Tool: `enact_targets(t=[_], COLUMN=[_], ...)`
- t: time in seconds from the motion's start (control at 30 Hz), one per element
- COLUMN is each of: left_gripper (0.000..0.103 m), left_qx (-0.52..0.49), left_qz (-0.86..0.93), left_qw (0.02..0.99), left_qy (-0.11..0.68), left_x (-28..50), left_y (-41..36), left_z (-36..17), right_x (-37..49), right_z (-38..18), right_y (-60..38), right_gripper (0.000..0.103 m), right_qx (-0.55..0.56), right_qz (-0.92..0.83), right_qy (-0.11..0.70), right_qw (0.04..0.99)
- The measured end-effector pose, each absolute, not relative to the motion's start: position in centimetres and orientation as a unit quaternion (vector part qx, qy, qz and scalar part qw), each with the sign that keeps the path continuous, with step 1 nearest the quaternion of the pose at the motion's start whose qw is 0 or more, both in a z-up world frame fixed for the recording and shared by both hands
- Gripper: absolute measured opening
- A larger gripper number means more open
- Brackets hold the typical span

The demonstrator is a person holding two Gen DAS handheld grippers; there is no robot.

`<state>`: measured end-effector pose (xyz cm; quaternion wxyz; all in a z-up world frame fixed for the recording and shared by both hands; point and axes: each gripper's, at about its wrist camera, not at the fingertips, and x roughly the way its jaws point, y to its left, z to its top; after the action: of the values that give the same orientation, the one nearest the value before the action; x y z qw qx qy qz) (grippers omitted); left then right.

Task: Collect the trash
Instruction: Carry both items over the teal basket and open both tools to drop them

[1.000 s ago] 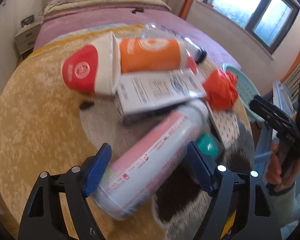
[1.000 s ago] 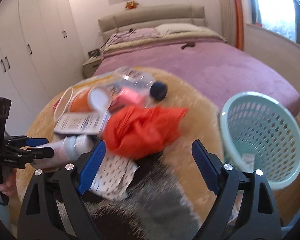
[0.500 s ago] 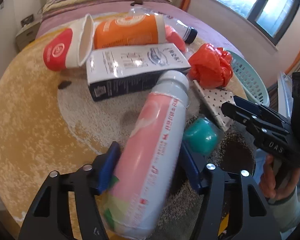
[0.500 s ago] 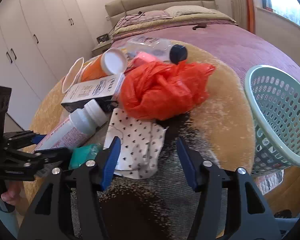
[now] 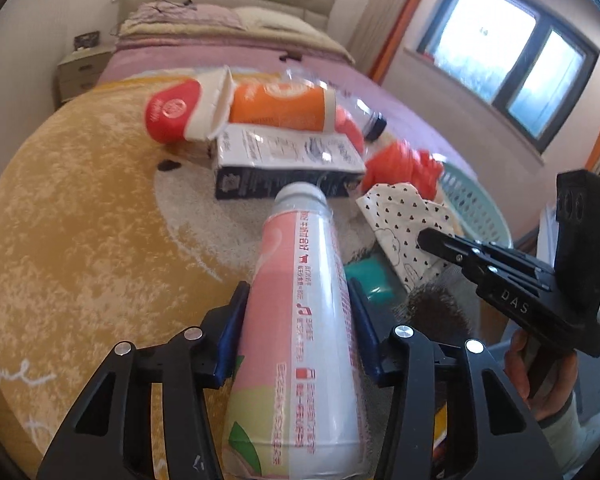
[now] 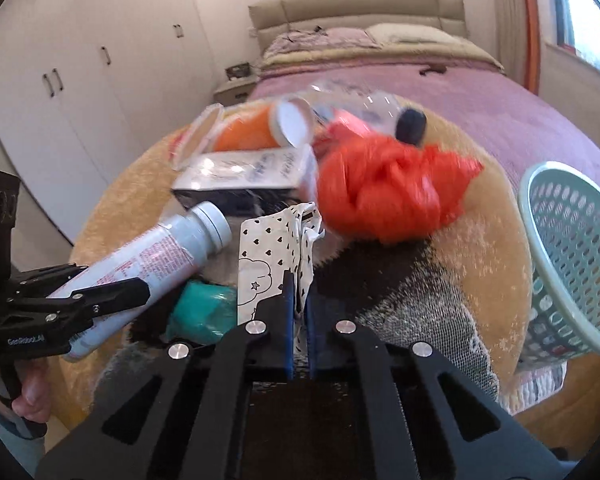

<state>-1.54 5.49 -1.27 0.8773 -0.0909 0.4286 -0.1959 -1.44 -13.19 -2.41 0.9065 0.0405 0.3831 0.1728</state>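
"DAS" in white letters on the right gripper [image 5: 512, 288] body. "GenRobot.AI" on the left gripper [image 6: 60, 308] body. Red print on the pink-and-white bottle [image 5: 300, 320] and dark print on the white box [image 5: 288, 152]: not legible.

Bare yellow rug [image 5: 72, 216] left of the litter; basket [image 6: 572, 256] hemming the right.

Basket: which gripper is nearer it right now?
Right. The right gripper, shut on the heart-print wrapper, sits just left of the basket; the left gripper, holding the bottle, is farther left.
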Motion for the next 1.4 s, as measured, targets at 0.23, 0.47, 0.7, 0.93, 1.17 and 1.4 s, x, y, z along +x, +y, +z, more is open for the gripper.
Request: enact_targets(t=[0.23,0.47,0.7,0.93,1.17,1.4], left_gripper=[0.047,0.047,0.047,0.047,0.047,0.047], left_qx=[-0.108,-0.095,-0.071,-0.052,-0.035,-0.029], left_qz=[-0.207,-0.242,-0.3,-0.347,-0.372,-0.376], left_qw=[0.901,0.907,0.897,0.877,0.852,0.834], left_qy=[0.365,0.331,0.317,0.328,0.366,0.403], left_x=[-2.3,-0.4,3.0,5.9,9.0,10.8], left_y=[5.2,1.3,-6.3,-14.8,-22.0,-26.0], left_z=[2.3,5.0,6.6,5.9,2.8,-0.6], right_x=[-2.7,-3.2,-3.1,-1.8,-0.1,1.1], right_z=[0.8,3.5,4.5,2.5,-0.7,-3.8], right_y=[-14.3,-19.4,-27.0,-35.0,-40.9,-42.8], right_gripper=[0.004,0.004,0.004,0.004,0.004,0.004], right_qx=[0.037,0.059,0.08,0.125,0.167,0.189], right_qz=[0.167,0.106,0.015,-0.076,-0.144,-0.164], right_qy=[0.342,0.306,0.283,0.3,0.332,0.365], right_qw=[0.924,0.944,0.956,0.943,0.917,0.897])
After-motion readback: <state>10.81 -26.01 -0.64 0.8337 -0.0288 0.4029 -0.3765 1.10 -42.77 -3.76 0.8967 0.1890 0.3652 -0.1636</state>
